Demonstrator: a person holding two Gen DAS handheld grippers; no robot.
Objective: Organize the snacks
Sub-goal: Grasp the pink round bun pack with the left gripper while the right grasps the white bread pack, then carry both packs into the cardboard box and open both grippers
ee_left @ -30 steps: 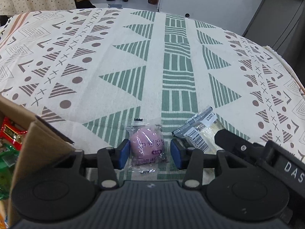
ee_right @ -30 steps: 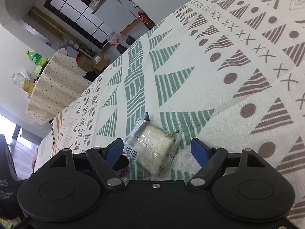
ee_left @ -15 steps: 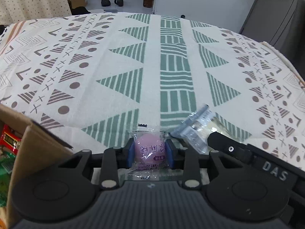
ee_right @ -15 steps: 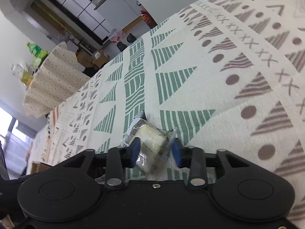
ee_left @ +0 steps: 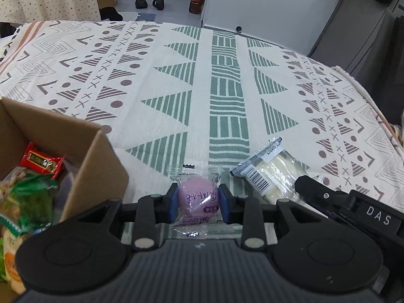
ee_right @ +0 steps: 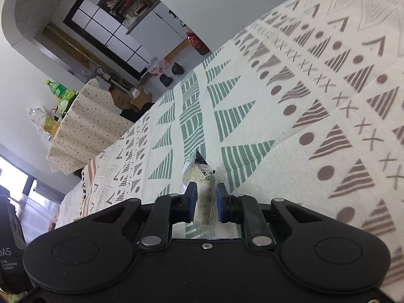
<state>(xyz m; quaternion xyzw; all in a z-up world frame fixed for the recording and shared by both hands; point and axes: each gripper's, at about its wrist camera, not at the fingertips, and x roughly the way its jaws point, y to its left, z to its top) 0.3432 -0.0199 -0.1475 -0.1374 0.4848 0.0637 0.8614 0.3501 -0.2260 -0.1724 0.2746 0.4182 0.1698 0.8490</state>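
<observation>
My left gripper (ee_left: 198, 203) is shut on a round pink snack in a clear wrapper (ee_left: 198, 197) and holds it above the patterned tablecloth (ee_left: 227, 80). My right gripper (ee_right: 205, 203) is shut on a pale cake in a clear wrapper with a barcode (ee_right: 204, 192); the same cake shows in the left wrist view (ee_left: 272, 176), with the right gripper's body (ee_left: 348, 207) against its near right side. An open cardboard box (ee_left: 98, 151) stands at the left and holds several snack packs, among them a red one (ee_left: 41, 162) and a green one (ee_left: 30, 202).
The tablecloth's right edge (ee_left: 373, 106) drops off near dark cabinets. Beyond the far edge lie the floor, a pair of shoes (ee_left: 149, 1) and a bottle (ee_left: 197, 2). A second table with a dotted cloth (ee_right: 83, 126) stands in the background.
Both grippers closed on their snacks: the left on the pink one, the right on the pale cake. Both have since lifted, and the box has come further into the left view.
</observation>
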